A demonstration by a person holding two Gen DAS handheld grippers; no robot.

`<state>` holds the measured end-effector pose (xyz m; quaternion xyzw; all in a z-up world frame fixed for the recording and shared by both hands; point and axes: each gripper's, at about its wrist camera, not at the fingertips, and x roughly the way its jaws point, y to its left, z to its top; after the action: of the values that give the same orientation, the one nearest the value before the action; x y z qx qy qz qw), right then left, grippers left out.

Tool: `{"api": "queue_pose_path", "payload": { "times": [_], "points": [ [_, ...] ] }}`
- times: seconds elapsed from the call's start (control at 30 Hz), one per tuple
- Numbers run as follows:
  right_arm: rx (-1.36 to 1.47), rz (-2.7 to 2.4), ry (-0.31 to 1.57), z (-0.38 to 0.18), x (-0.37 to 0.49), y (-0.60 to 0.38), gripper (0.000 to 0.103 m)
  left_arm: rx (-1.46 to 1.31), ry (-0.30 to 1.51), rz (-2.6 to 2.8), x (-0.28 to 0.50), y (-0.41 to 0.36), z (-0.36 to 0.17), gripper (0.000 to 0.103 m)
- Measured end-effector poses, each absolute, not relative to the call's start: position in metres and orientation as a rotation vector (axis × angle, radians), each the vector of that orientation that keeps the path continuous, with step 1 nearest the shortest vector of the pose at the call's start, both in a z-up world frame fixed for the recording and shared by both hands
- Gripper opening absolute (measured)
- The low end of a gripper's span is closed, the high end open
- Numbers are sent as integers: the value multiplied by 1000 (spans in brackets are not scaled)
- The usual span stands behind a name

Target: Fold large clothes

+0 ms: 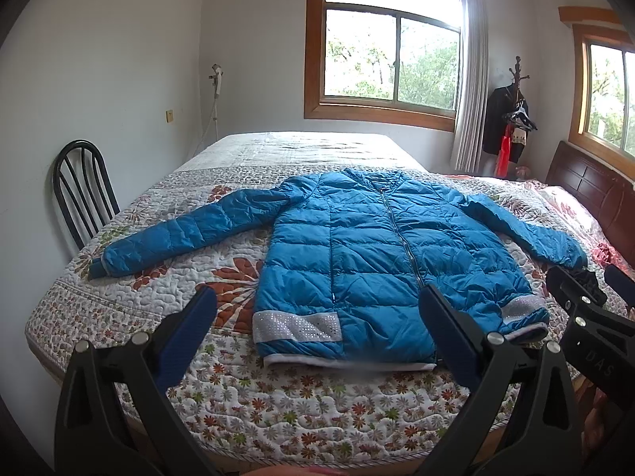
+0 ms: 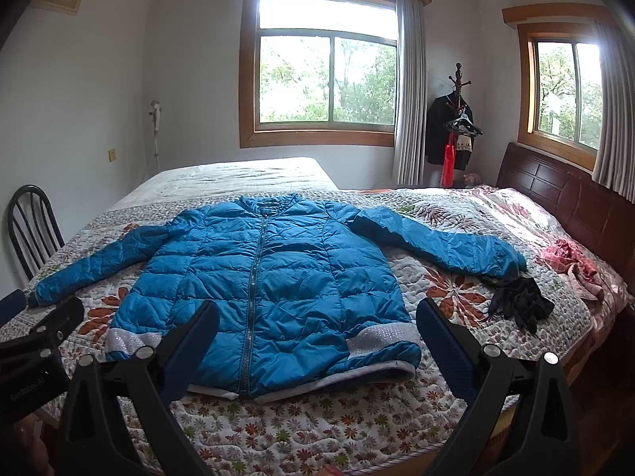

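A blue quilted jacket [image 1: 381,246] lies flat, zipped and front up on the flowered bedspread [image 1: 301,404], both sleeves spread out to the sides. It also shows in the right wrist view [image 2: 274,277]. My left gripper [image 1: 317,297] is open and empty, held above the jacket's hem. My right gripper [image 2: 317,313] is open and empty, also above the hem. In the left wrist view the right gripper [image 1: 595,309] shows at the right edge. In the right wrist view the left gripper [image 2: 35,337] shows at the left edge.
A black chair [image 1: 79,194] stands at the bed's left side. A black cloth [image 2: 516,301] lies by the right sleeve cuff, with pink fabric [image 2: 571,261] beyond it. A dark headboard [image 2: 571,198] is at the right. A coat stand [image 2: 456,119] is in the far corner.
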<state>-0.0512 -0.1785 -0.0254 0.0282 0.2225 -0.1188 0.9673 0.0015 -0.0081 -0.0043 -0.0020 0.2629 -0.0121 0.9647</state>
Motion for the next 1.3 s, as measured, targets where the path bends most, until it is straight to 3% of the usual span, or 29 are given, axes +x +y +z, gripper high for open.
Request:
{"api": "queue_pose_path", "payload": {
  "times": [0.6,0.9,1.03,1.3],
  "points": [
    [167,-289,481,-50,-10,-231,99,-26,652,-69,51,-4,-35,101],
    [483,-403,568,-101,50,-370,99,-39,747,4,106,17,-66,101],
    [489,-485,599,-120,75,-428,99,-62,796,35,132,32,-81,101],
    [758,-544,538,-151,108,-537,80,-67,821,96,175,46,-96,101]
  ]
}}
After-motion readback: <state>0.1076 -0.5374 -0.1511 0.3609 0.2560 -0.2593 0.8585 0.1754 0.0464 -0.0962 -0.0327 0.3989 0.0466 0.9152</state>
